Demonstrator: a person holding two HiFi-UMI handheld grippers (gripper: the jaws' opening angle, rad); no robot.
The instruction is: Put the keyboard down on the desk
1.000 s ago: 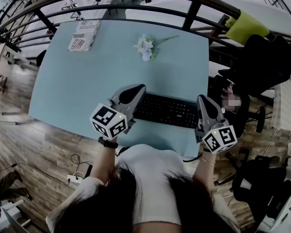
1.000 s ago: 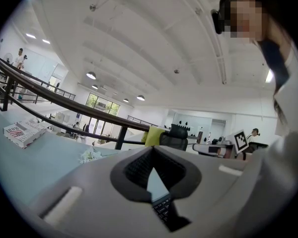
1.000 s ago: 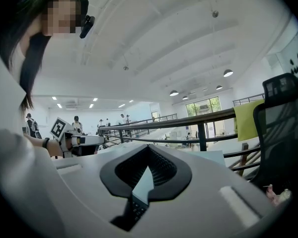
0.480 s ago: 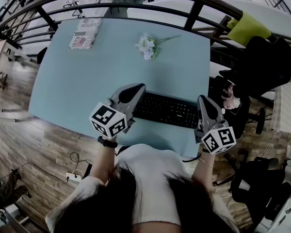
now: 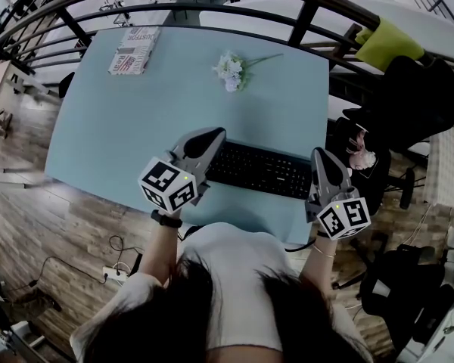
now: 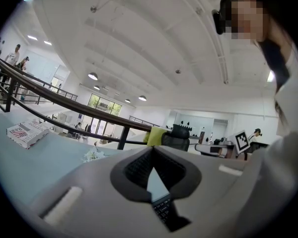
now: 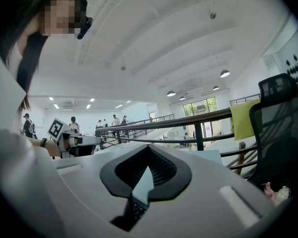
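person (image 5: 227,271): at 6 o'clock, both arms reaching forward over the near edge of the tabletop (image 5: 121,119).
left gripper (image 5: 206,141): at 11 o'clock, on the keyboard's left end; jaws drawn nearly together, the key rows showing in the narrow slot between them, so it reads as clamped on that end.
right gripper (image 5: 322,161): at 1 o'clock, on the right end; jaws likewise close-set with keys in the slot, read as gripping.
why held so: one grip at each short end keeps the long board level and stops it swinging.
keyboard (image 5: 261,172): black, at 12 o'clock, lengthwise along the near edge of the pale blue tabletop, between the two grippers.
contact: no view settles whether it rests on the tabletop or hangs just above; the scene fits a board being lowered as well as one set down with the jaws not let go.
containers: none to be seen.
flowers (image 5: 229,70): small white sprig lying loose, far at 12 o'clock.
printed paper (image 5: 132,51): folded, far corner at 10 o'clock.
railing (image 5: 212,13): dark bars beyond the far edge.
chair (image 5: 420,89): black, at 2 o'clock, off the tabletop.
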